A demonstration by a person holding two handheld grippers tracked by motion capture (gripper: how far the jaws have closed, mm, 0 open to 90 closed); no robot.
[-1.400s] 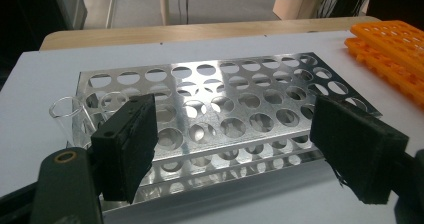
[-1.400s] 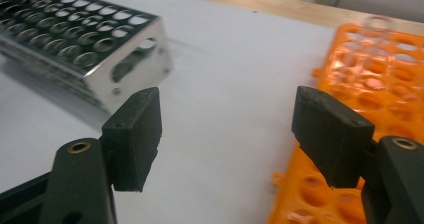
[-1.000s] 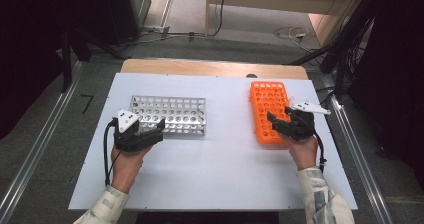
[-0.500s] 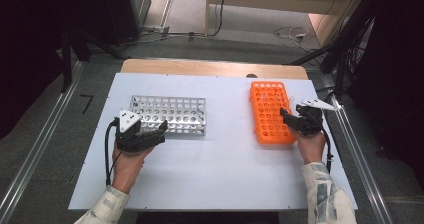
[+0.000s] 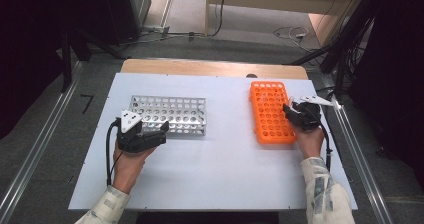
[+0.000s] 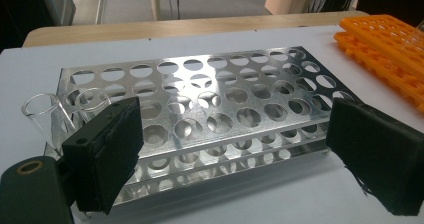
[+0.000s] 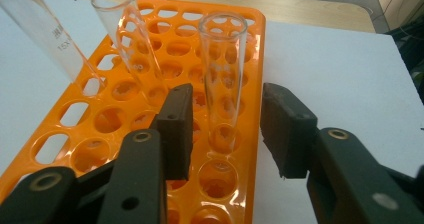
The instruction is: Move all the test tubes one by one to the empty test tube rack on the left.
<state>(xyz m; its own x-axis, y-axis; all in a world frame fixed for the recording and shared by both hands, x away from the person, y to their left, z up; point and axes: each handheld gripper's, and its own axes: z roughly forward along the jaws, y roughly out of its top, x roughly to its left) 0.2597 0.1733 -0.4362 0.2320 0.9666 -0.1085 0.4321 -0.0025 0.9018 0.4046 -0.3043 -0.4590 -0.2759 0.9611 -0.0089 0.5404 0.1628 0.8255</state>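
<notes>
**Now: right jaws closing around a glass tube in the orange rack**

Over at the right edge of the pale blue table top (image 5: 215,169), the right gripper (image 7: 227,124) is at the near right side of the flat orange plastic tube rack (image 5: 270,111). Its two black jaws have just been closing, and a clear glass test tube (image 7: 223,79) stands upright in a hole of the rack between them. In the right gripper view a gap shows on both sides of the tube, so the pads do not press on it. Two more clear glass tubes (image 7: 131,39) lean in holes farther back and to the left in that view, one marked with printed figures.

The left gripper (image 6: 235,154) rests on the table just in front of the shiny perforated metal tube rack (image 5: 167,115), which lies well apart from the orange one, towards the left of the table. Its jaws are spread wide with nothing between the pads, the near long side of the metal rack lying beyond them. Two short clear glass tubes (image 6: 47,114) stand at the metal rack's near left corner, just behind the left jaw as that gripper's camera sees it.

A person's hands and patterned sleeves (image 5: 325,194) come in from the bottom of the high view.
</notes>
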